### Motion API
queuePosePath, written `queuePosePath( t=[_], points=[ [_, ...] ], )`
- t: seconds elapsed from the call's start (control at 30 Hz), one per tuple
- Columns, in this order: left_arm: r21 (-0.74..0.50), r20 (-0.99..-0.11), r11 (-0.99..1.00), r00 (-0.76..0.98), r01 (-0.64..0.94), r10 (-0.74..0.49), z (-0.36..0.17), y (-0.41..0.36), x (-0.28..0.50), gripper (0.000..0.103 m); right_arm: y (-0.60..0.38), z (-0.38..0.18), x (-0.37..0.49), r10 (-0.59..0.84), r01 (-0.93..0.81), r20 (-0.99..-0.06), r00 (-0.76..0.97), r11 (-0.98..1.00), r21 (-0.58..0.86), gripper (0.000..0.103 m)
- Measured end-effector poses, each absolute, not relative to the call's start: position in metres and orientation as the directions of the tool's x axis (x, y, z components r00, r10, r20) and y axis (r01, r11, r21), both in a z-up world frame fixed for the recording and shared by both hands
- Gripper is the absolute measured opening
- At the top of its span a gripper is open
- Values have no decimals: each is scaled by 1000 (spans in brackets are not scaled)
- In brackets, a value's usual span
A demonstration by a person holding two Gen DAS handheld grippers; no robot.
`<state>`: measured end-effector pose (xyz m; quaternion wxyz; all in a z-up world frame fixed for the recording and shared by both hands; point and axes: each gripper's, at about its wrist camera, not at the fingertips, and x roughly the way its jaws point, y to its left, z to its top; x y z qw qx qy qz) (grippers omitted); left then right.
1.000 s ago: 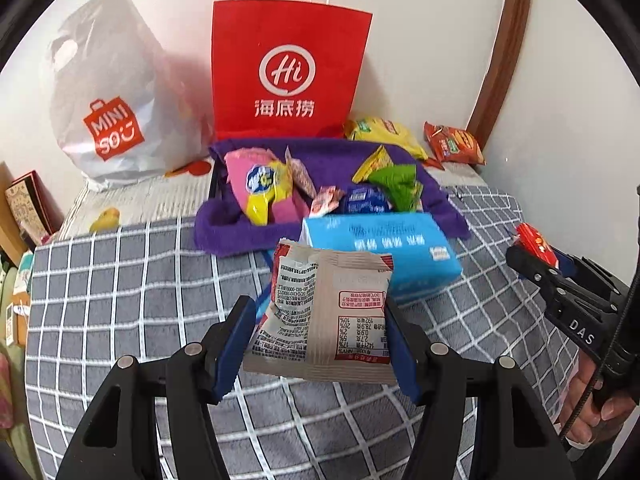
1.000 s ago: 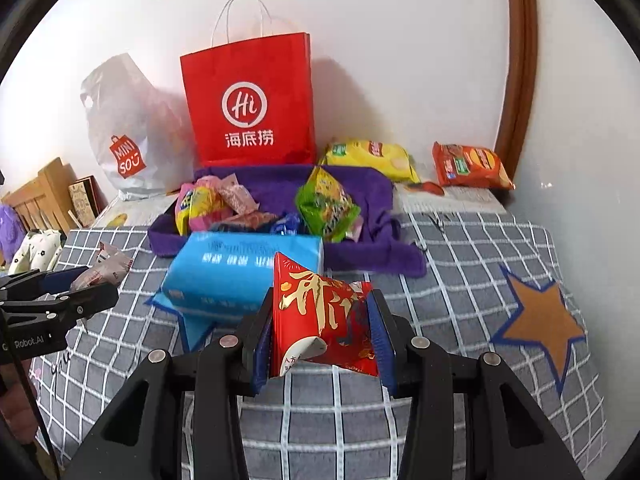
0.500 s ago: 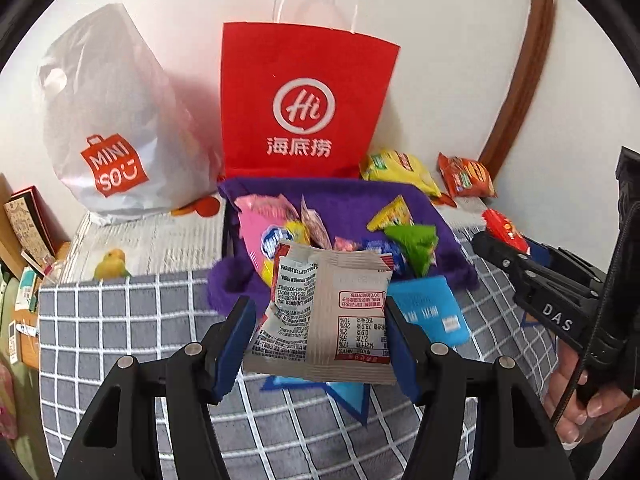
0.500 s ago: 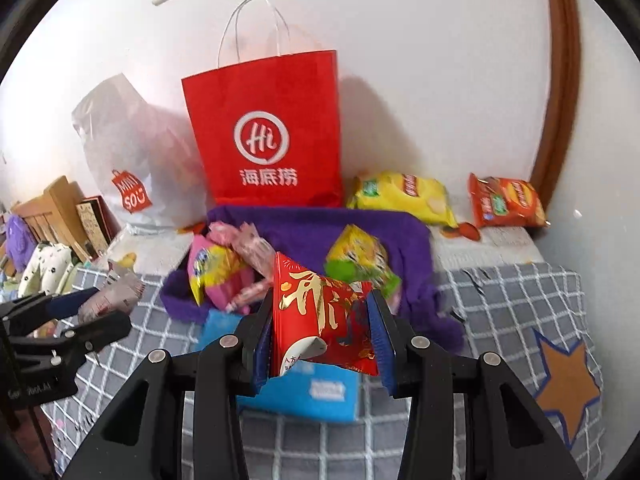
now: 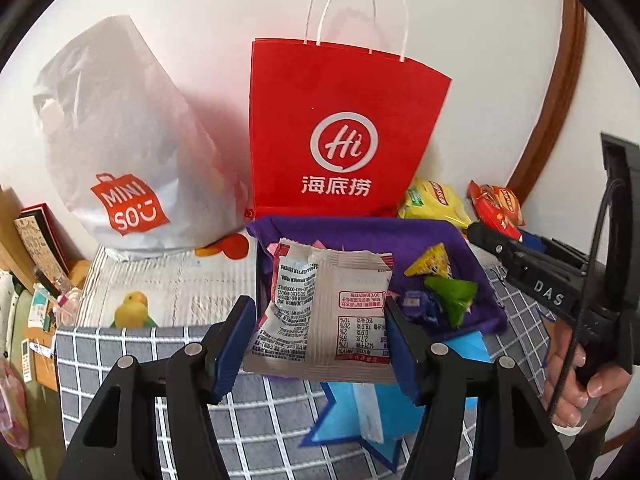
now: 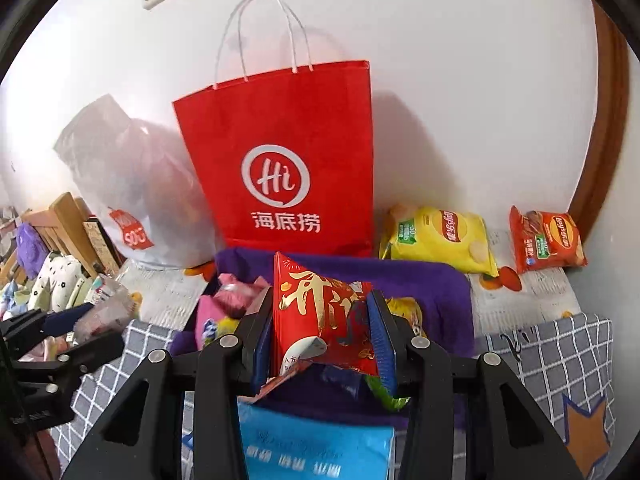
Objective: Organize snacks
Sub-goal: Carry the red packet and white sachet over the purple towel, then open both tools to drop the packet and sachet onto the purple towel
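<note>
Red paper bag (image 6: pixel 280 160) w/ white logo, purple cloth (image 6: pixel 440 280), grey-white checked cover (image 5: pixel 120 360), yellow chip bag (image 6: pixel 440 236)

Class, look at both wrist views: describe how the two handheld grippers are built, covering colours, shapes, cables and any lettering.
Both the left gripper and the right gripper are matt black, with angular arms joined by round silver pins and ending in flat blue pads. Seen from the side, the right gripper carries white lettering "DAS", and a thin black cable loops over its body. No sleeve is visible.
</note>
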<state>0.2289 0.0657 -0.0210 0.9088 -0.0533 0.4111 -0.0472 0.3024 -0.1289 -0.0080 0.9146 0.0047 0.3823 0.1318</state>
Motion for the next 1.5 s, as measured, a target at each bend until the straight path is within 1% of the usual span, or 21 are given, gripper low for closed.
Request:
queuePosePath(
  t=[0.17,0.27,0.43,0.63,0.77,0.9,1.3,1.4,1.5],
  points=[
    [-144,-754,989,642,44,-139,-31,66,252,60,-134,-33,322,231,-214,-730,643,970,118,43],
    [-159,-758,986,634,47,-152,-36,69,266,60,-142,-45,331,245,-205,-745,621,967,148,43],
    [-199,-763,979,621,38,-179,-44,75,289,60,-152,-55,339,217,-194,-756,618,973,121,43],
    [-216,-769,972,598,88,-225,-54,51,309,60,-150,-70,349,231,-222,-782,578,967,122,43],
    [-213,-788,972,571,99,-231,-66,36,319,61,-144,-77,351,234,-249,-788,569,963,106,43],
    [-250,-809,963,526,96,-263,-83,32,327,61,-143,-91,357,234,-246,-810,537,963,115,43],
    [-202,-852,976,476,83,-217,-115,26,338,61,-148,-113,367,179,-224,-846,502,972,73,43],
    [-159,-858,984,482,83,-179,-119,20,338,61,-150,-117,369,174,-218,-857,486,973,73,43],
    [-161,-858,983,480,83,-181,-119,20,339,62,-152,-119,371,185,-215,-857,480,973,89,43]
  ],
)
